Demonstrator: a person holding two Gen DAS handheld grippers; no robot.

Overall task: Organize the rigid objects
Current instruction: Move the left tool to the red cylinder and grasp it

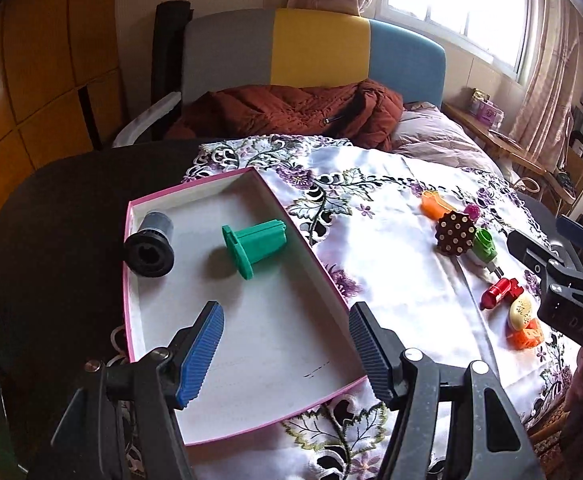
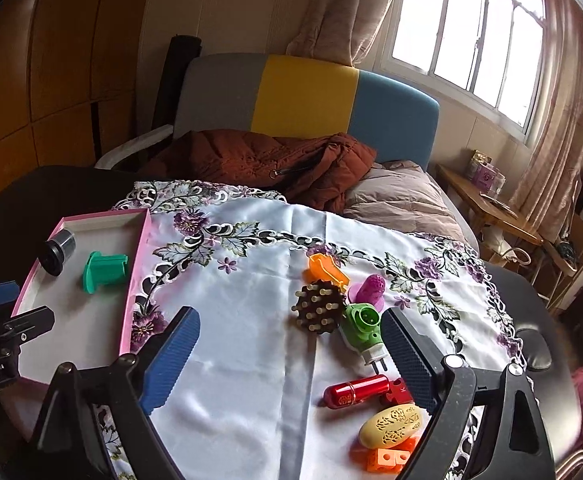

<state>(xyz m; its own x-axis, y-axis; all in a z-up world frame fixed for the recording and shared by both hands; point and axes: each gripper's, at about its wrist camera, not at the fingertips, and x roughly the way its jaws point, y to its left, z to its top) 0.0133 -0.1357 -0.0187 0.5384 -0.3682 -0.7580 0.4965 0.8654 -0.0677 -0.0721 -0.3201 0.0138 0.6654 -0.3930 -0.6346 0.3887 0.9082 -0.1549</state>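
Observation:
A pink-rimmed white box (image 1: 333, 280) (image 2: 141, 252) lies on the floral cloth and holds a black cylinder (image 1: 150, 245) (image 2: 57, 253) and a green flanged part (image 1: 255, 244) (image 2: 104, 272). My left gripper (image 1: 285, 354) is open and empty above the box's near end. My right gripper (image 2: 291, 364) is open and empty above the cloth. Beside it lie a brown studded ball (image 2: 319, 307), a green plug (image 2: 362, 325), a red cylinder (image 2: 357, 390), a cream oval (image 2: 393, 426), an orange block (image 2: 387, 458), an orange piece (image 2: 327, 270) and a magenta piece (image 2: 369, 290).
The white floral cloth (image 2: 251, 340) covers a dark round table (image 1: 51, 216). Behind it are a bed with a rust-brown quilted jacket (image 2: 259, 164) and a grey, yellow and blue headboard (image 2: 303, 100). A wooden side table (image 2: 487, 204) stands at the right under the window.

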